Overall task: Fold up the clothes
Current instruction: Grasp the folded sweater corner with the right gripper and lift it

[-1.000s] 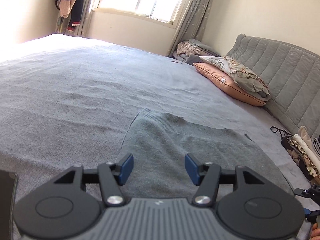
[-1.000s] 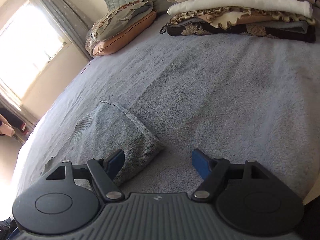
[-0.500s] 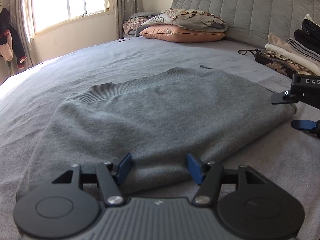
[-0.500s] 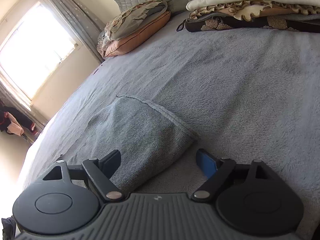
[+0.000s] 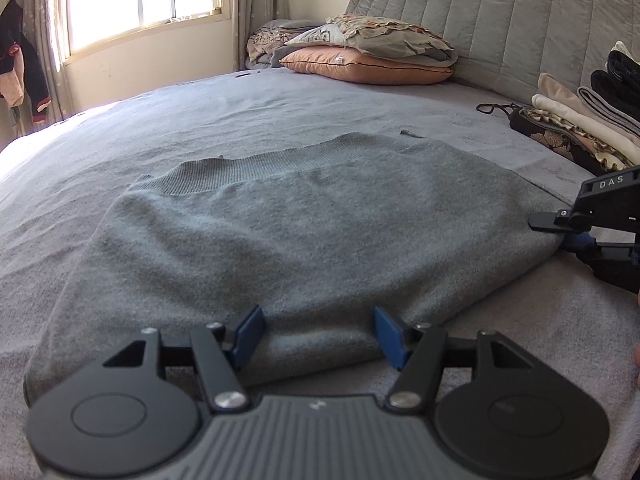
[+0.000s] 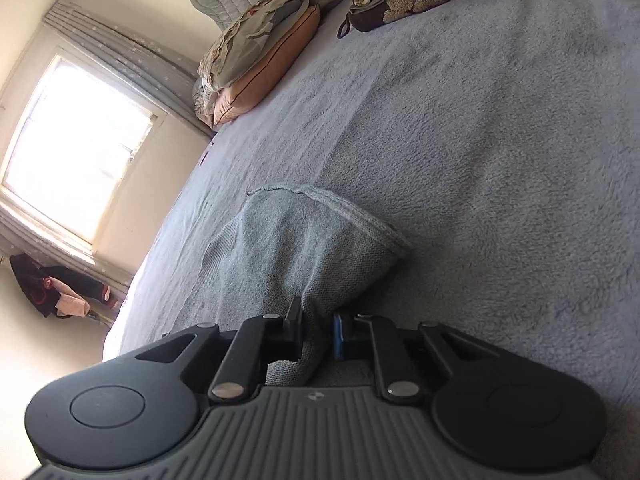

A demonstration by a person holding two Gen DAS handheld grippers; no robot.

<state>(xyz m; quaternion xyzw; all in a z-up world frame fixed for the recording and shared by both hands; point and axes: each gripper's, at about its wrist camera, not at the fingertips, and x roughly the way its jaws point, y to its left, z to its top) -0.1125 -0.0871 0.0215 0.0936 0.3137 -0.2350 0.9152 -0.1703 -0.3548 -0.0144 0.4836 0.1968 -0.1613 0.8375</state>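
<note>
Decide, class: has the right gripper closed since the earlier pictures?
Yes. The right gripper fingers, earlier wide apart, now pinch the grey sweater edge on the bed.

right gripper | fingers pinch grey sweater edge | on bed

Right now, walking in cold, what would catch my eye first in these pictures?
A grey sweater lies spread flat across the grey bed. The right tool has pinched one corner of it, while the left tool sits open at the near edge. By the headboard are an orange pillow and a stack of folded clothes.
</note>
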